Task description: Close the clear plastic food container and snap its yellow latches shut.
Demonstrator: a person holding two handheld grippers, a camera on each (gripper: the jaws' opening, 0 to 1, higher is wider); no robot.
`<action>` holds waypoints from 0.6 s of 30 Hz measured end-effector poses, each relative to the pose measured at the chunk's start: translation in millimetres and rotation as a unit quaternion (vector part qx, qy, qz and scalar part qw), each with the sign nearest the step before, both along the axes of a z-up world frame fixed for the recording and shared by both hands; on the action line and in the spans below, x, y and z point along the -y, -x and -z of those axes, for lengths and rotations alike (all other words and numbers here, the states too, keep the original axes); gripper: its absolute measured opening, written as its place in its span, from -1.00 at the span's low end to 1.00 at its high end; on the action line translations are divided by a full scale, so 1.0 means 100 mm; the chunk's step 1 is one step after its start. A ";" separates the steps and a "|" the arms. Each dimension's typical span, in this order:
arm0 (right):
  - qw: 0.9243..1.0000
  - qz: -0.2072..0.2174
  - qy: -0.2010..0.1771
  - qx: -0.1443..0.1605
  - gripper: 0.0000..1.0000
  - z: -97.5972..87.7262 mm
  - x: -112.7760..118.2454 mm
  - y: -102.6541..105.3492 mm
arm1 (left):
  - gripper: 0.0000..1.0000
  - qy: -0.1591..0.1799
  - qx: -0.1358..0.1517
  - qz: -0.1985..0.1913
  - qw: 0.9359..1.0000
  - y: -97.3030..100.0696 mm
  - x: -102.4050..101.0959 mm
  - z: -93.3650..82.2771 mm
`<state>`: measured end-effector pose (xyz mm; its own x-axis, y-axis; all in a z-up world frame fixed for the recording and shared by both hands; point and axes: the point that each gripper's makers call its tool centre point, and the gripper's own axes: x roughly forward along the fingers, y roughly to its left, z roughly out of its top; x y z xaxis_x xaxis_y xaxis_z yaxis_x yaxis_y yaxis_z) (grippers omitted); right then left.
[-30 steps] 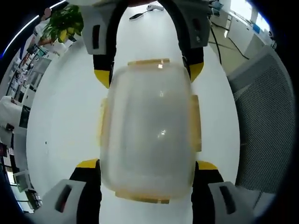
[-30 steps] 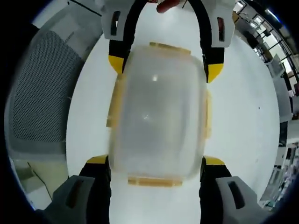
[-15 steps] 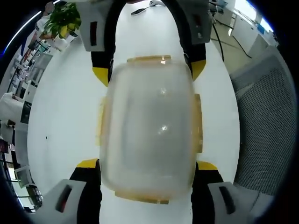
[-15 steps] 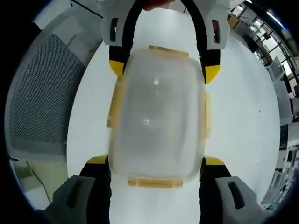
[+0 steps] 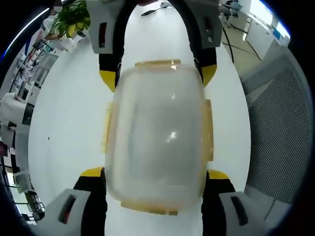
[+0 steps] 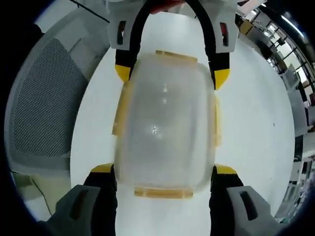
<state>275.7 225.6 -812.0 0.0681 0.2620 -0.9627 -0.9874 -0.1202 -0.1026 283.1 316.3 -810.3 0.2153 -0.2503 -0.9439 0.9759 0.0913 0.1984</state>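
Observation:
The clear plastic container [image 5: 155,132] lies lid-on on the white table [image 5: 69,128], and I look down on its top. Pale yellow latches sit on its sides, such as the far latch [image 5: 157,64] and the right latch [image 5: 208,130]; I cannot tell whether they are snapped. My left gripper [image 5: 155,173] clasps the near end, its yellow-tipped jaws against both long sides. The right gripper [image 5: 157,76] clasps the opposite end. In the right gripper view the same container [image 6: 165,123] sits between my right gripper [image 6: 165,169] and the left gripper [image 6: 170,73].
A grey mesh chair [image 5: 280,123] stands beside the table, also seen as the mesh chair [image 6: 42,103]. A potted plant [image 5: 71,19] and a small dark object [image 5: 152,10] lie at the table's far end. Shelves and desks line the room's edges.

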 end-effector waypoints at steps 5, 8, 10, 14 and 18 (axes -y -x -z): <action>1.000 -0.002 0.011 0.003 0.50 0.01 -0.12 0.00 | 0.53 -0.009 -0.001 -0.002 1.000 0.00 -0.13 0.01; 1.000 -0.005 0.013 0.004 0.50 0.00 -0.15 0.00 | 0.53 -0.003 -0.002 -0.007 1.000 0.00 -0.17 0.00; 1.000 -0.004 0.012 0.005 0.50 0.01 -0.17 -0.01 | 0.53 0.007 -0.003 -0.010 1.000 0.00 -0.18 0.00; 1.000 -0.003 0.016 0.008 0.51 0.02 -0.19 -0.01 | 0.55 0.016 -0.008 -0.013 1.000 -0.01 -0.20 0.01; 1.000 -0.003 0.024 0.009 0.51 0.03 -0.22 -0.03 | 0.56 0.011 -0.014 -0.014 1.000 -0.03 -0.22 0.03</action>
